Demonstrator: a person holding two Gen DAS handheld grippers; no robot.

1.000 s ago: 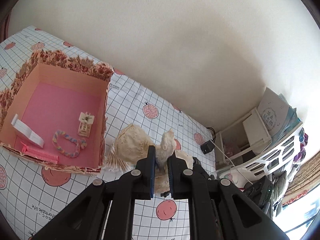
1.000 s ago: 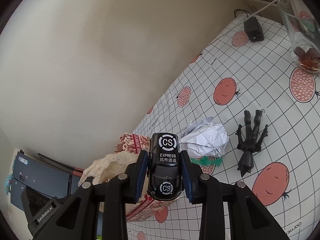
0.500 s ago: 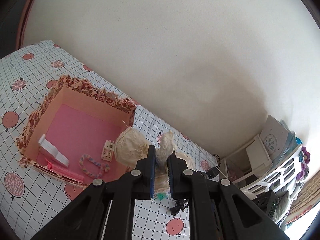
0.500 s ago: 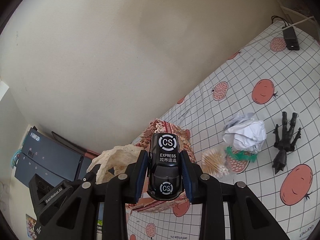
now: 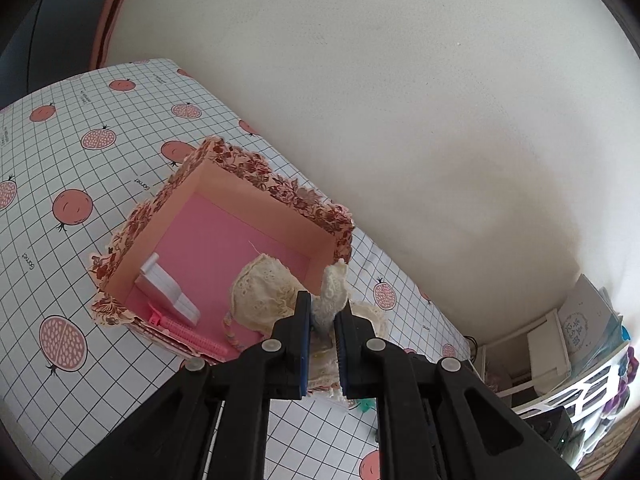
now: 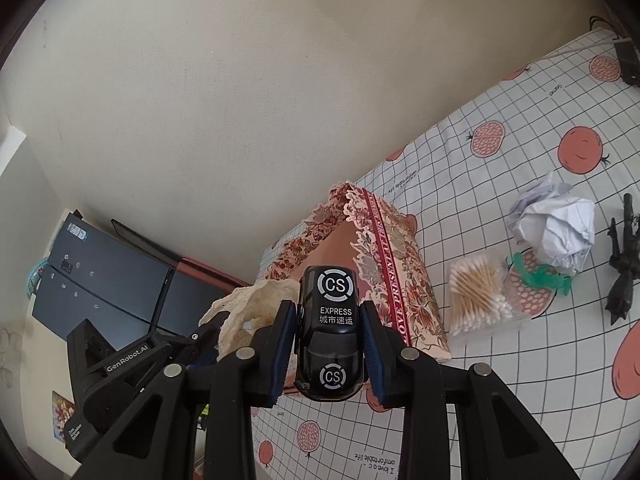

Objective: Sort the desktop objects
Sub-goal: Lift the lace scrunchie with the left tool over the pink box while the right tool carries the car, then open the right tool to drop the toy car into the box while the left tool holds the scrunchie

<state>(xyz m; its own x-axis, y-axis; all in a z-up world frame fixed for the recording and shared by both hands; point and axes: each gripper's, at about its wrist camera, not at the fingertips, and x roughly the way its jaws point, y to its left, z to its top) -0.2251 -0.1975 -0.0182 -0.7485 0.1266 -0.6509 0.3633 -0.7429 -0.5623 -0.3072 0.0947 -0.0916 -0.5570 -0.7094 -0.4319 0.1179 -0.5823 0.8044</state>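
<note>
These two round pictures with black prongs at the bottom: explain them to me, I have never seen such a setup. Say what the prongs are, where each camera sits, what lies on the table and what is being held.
There is no robot here. A person holds one hand-held gripper in each hand, and each carries a wide-angle camera looking along its two black fingers, hence the round, bent pictures.

The left camera shows the left gripper shut on a cream lace cloth, which hangs over an open floral box with a pink bottom. Inside lie a white ridged piece and a pink comb.

The right camera shows the right gripper shut on a black toy car marked CS EXPRESS. Beyond it, on the checked fruit-print tablecloth, are the same box from outside, a pack of cotton swabs, a crumpled paper ball and a small black figure.
</note>
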